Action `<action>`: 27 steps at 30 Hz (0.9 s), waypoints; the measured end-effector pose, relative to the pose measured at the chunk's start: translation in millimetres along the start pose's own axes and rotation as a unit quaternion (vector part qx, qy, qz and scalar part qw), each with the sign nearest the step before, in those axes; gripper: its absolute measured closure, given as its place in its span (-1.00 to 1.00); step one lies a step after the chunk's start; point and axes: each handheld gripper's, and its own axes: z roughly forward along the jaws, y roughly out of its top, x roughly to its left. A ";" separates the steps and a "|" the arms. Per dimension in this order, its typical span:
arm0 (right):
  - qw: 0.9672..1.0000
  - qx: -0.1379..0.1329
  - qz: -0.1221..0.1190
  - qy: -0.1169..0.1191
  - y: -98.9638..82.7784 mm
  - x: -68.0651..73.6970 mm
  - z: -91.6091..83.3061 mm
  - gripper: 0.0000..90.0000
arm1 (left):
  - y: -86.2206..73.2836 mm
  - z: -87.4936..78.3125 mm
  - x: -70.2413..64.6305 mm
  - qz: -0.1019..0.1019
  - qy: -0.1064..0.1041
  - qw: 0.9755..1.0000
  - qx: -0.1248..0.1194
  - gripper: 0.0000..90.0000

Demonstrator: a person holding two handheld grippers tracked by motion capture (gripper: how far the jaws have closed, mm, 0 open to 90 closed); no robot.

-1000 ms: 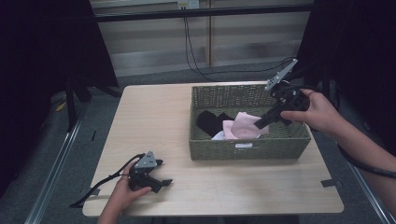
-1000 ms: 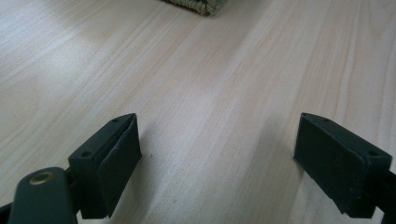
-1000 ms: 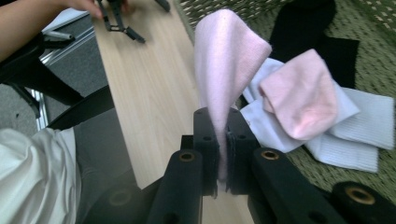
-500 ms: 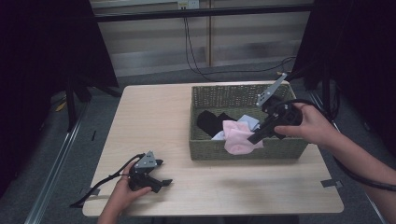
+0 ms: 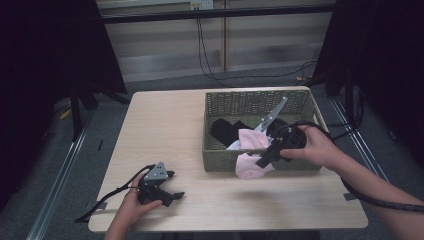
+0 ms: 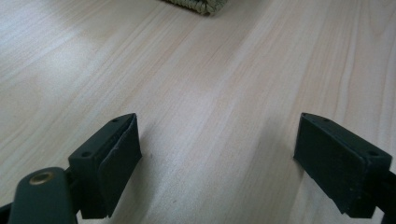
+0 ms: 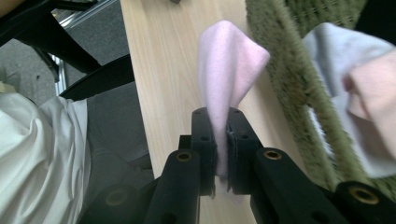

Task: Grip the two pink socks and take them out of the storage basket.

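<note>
While my left gripper point(image 5: 167, 192) sits on the near left of the wooden table point(image 5: 165, 130), I read the job as pulling socks out of the basket, one at a time. Its jaws stand wide apart with nothing between them; the left gripper view gives bare tabletop under them and a corner of the basket at the far edge.

Moving right, the woven green basket point(image 5: 260, 102) stands on the right half of the table. Black socks point(image 5: 222, 131) lie inside toward its left, and a pale sock or cloth next to them, though the high view is too dim for me to name it.

At the basket's near wall my right gripper point(image 5: 264, 160) has its jaws pinched tight on a pink sock point(image 5: 250, 167), which drapes over the rim and hangs down the outside. The right gripper view shows what the high view cannot: the fabric point(image 7: 226, 74) is caught as a thin fold right between the pads, with its free end standing up beyond them, over the table beside the basket wall.

So the step in hand looks like carrying the sock out. Next I would clear the rim fully, bring the sock over open table to the left, and only then let the jaws part.
</note>
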 end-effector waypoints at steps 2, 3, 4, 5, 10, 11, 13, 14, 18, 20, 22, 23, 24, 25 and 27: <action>1.000 0.009 -0.001 -0.001 0.0 -0.1 8.0 0.85 | 0.0 0.0 0.0 0.000 0.000 1.000 0.000 -0.69; 1.000 0.013 0.000 0.001 0.0 -0.4 12.5 0.85 | 0.0 0.0 0.0 0.000 0.000 1.000 0.000 -0.69; 1.000 0.016 -0.001 0.002 -0.1 -0.9 17.0 0.85 | 0.0 0.0 0.0 0.000 0.000 1.000 0.000 -0.69; 1.000 0.019 -0.005 0.000 -0.4 -1.4 22.0 0.84 | 0.0 0.0 -0.1 0.000 0.000 1.000 0.000 -0.69; 0.999 0.035 -0.008 0.001 -2.0 -3.7 43.8 0.84 | -0.1 0.0 -0.1 -0.001 -0.001 1.000 0.000 -0.69; 0.999 0.036 -0.009 0.003 -2.8 -4.6 47.5 0.84 | -0.1 0.1 -0.2 -0.001 -0.001 1.000 -0.001 -0.69; 0.999 0.042 -0.009 0.000 -3.8 -4.9 53.8 0.84 | -0.1 -0.1 0.0 0.000 -0.001 1.000 0.000 -0.69; 0.999 0.046 -0.010 -0.002 -4.1 -5.1 56.0 0.84 | -0.1 -0.1 -0.1 -0.001 -0.001 1.000 0.000 -0.69; 0.998 0.057 -0.011 -0.005 -5.0 -5.1 64.1 0.84 | -0.1 -0.1 -0.1 -0.001 -0.001 1.000 0.000 -0.69; 0.998 0.057 -0.018 -0.010 -5.5 -5.5 68.1 0.80 | -0.1 0.1 -0.2 -0.001 0.000 1.000 -0.001 -0.69; 0.998 0.064 -0.021 -0.014 -6.6 -5.4 70.1 0.74 | -0.1 0.0 -0.2 -0.001 0.000 1.000 -0.001 -0.69; 0.998 0.061 -0.023 -0.016 -7.1 -5.7 70.4 0.71 | -0.1 0.0 -0.2 -0.001 0.000 1.000 -0.001 -0.69; 0.998 0.060 -0.025 -0.016 -7.7 -6.0 70.0 0.69 | -0.1 -0.1 -0.1 0.000 0.000 1.000 0.000 -0.69; 0.998 0.061 -0.021 -0.020 -8.1 -5.8 68.8 0.66 | -0.1 0.0 -0.2 -0.001 -0.001 1.000 -0.001 -0.69; 0.998 0.052 -0.024 -0.024 -9.2 -7.6 66.4 0.60 | -0.1 0.0 -0.1 -0.001 -0.001 1.000 -0.001 -0.69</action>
